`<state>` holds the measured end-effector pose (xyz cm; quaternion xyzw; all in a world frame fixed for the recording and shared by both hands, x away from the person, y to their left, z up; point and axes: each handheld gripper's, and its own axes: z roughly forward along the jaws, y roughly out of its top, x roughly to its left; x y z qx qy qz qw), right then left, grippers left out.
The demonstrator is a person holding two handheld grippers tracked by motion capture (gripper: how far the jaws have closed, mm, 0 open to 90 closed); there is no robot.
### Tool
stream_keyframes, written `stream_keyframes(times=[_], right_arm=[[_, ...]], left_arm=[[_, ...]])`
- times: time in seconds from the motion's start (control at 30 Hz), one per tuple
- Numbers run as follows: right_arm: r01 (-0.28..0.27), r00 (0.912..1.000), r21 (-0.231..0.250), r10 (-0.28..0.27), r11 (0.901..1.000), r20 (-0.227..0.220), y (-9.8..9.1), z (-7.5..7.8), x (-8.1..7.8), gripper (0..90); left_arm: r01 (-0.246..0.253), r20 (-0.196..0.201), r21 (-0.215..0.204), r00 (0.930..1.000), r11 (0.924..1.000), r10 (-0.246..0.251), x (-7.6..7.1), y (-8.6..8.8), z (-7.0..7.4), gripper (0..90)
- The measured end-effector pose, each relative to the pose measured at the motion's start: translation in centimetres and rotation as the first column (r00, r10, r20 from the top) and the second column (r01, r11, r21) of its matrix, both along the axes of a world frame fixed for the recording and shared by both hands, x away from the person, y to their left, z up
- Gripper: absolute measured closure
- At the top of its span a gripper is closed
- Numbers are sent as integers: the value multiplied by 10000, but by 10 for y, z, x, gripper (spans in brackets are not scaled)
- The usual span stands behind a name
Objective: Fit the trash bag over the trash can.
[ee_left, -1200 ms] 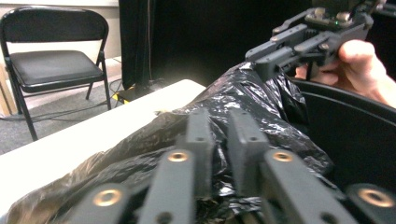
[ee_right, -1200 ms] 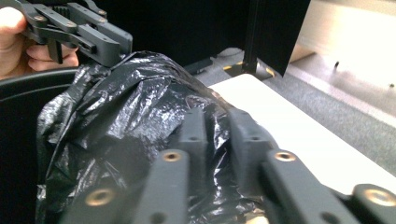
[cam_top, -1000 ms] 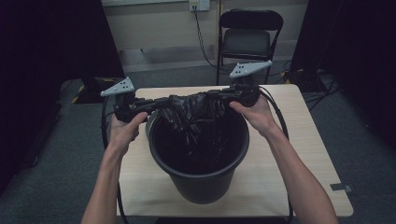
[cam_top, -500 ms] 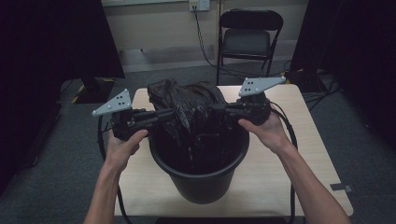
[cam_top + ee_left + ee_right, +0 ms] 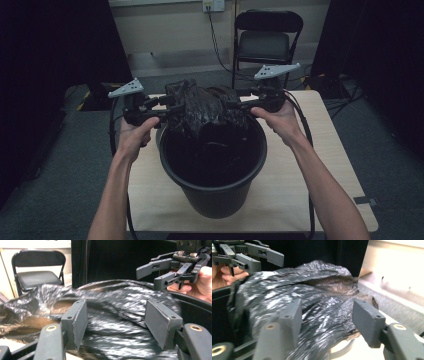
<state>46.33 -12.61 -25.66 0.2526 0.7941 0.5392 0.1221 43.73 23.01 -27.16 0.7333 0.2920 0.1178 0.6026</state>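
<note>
arms come up from the bottom of the high view, one on each side of a black bucket (image 5: 212, 165) that stands on the light wood table (image 5: 330, 165). the left hand (image 5: 131, 137) holds the left gripper (image 5: 167, 107) level, pointing in at the black plastic bag (image 5: 205, 107). the right hand (image 5: 280, 117) holds the right gripper (image 5: 240, 105) level too, pointing in from the other side. the bag lies bunched over the far rim of the bucket, between the two grippers. a folding chair (image 5: 267, 37) stands behind the table. left gripper view: the jaws have just been opening and stand apart, with the crinkly bag (image 5: 112, 315) between them but not pinched; the other gripper (image 5: 172, 271) faces it with its jaws apart. right gripper view: the jaws have just been opening too, and the bag (image 5: 312, 295) sits loose between them.
</note>
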Motion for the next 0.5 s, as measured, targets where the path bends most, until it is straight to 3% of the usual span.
stream_keyframes(times=[0.07, 0.17, 0.2, 0.27, 0.3, 0.33, 0.37, 0.43, 0.47, 0.5], right_arm=[[-44, 9997, -61, 42, 10000, -229, 3, -5, 6, 341], [-101, 9982, -274, 85, 9996, -600, 7, -9, 13, 323], [-339, 9961, -325, 311, 9989, -831, 10, -10, 16, 359], [-414, 9958, -412, 378, 9983, -835, 12, -10, 16, 403], [-616, 9948, -507, 573, 9968, -839, 15, -9, 16, 521], [-616, 9948, -507, 573, 9968, -839, 15, -9, 16, 521], [-638, 9962, -553, 603, 9964, -633, 17, -8, 13, 663], [-611, 9968, -541, 581, 9967, -555, 18, -7, 12, 694], [-725, 9968, -514, 707, 9960, -362, 19, -6, 9, 783], [-657, 9976, -569, 645, 9962, -232, 20, -5, 7, 792]], left_arm=[[70, -284, -142, 9996, 9999, -74, 4, 2, -10, 345], [147, -347, -73, 9993, 9999, -150, 4, 3, -14, 345], [159, -374, -31, 9992, 9999, -160, 3, 4, -15, 345], [337, -471, -103, 9983, 9994, -342, 2, 6, -16, 352], [387, -463, -40, 9982, 9992, -388, 1, 7, -16, 429], [446, -468, 8, 9979, 9990, -445, 0, 7, -16, 429], [606, -431, -45, 9972, 9981, -608, -1, 8, -16, 581], [788, -317, -191, 9963, 9967, -794, -4, 10, -15, 635], [746, 10, -164, 9972, 9971, -746, -8, 10, -12, 778], [790, 66, -147, 9969, 9968, -789, -9, 10, -11, 818]])
